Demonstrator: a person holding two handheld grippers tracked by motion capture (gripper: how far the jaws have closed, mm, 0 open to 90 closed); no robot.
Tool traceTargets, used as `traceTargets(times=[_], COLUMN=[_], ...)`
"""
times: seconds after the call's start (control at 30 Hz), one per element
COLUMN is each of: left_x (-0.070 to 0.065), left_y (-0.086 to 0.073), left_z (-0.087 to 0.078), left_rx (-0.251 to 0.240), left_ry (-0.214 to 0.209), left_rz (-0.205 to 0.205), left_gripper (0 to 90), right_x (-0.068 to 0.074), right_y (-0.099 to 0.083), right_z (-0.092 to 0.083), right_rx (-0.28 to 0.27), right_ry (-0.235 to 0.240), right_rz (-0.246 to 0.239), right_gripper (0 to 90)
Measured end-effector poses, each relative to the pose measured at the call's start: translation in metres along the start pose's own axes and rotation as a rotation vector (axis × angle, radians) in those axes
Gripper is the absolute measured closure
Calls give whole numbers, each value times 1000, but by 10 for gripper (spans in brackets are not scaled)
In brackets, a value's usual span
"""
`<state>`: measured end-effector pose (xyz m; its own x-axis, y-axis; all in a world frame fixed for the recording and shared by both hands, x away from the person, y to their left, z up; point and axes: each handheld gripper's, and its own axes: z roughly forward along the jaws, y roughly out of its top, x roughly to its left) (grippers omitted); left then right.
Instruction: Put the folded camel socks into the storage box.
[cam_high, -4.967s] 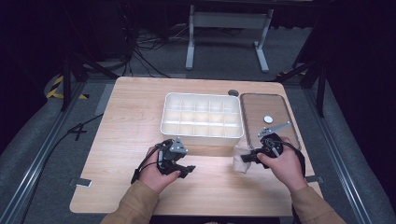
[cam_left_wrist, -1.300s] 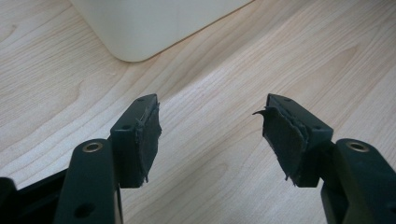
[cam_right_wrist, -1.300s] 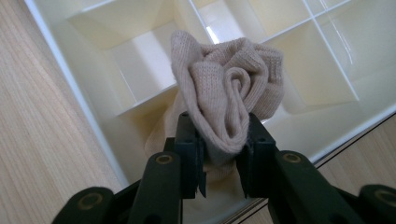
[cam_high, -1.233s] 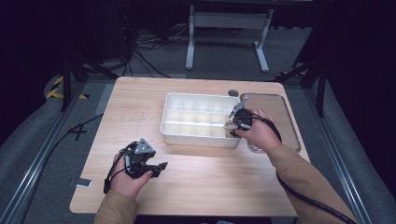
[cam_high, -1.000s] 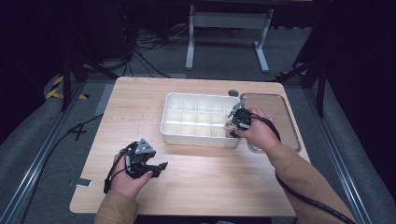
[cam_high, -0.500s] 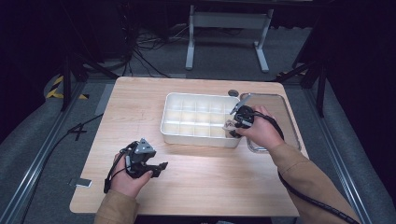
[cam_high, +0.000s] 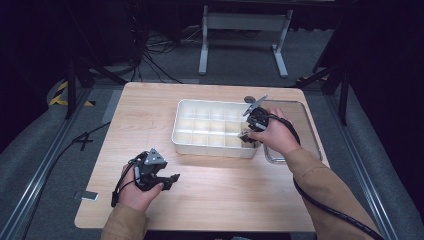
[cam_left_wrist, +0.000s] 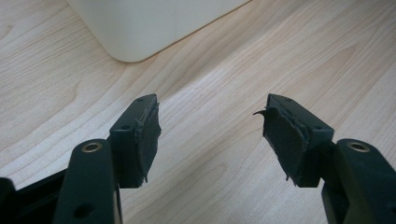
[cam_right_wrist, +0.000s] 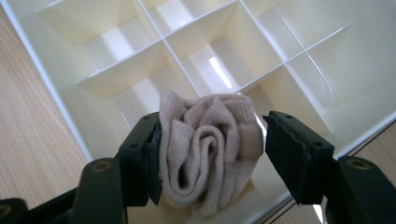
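Hovering over the divided tray (cam_high: 210, 145), right gripper (cam_right_wrist: 212, 154) just opened.

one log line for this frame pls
right gripper: jaws just opened, rolled sock between, over divided tray | left gripper: open, empty, above table

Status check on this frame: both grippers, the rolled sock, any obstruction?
Left gripper open, empty, over bare table. Right gripper jaws just opening around rolled sock over divided tray. No obstruction seen.
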<state>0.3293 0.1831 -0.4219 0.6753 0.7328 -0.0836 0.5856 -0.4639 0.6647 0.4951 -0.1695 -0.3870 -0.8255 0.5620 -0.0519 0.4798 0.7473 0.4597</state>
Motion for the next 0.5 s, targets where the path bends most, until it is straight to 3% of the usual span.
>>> traceTargets(times=[0.1,0.2,0.5], left_x=[0,0,-1], left_y=[0,0,0], left_z=[0,0,0], left_rx=[1,-6,-10], left_ry=[-1,0,3], left_rz=[4,-1,7], left_gripper=[369,369,369], right_x=[-5,-6,6], right_y=[2,3,-1], right_z=[3,0,-3], right_rx=[20,47,89], right_ry=[35,59,49], right_rz=[-3,-35,-75], right_gripper=[455,650,726])
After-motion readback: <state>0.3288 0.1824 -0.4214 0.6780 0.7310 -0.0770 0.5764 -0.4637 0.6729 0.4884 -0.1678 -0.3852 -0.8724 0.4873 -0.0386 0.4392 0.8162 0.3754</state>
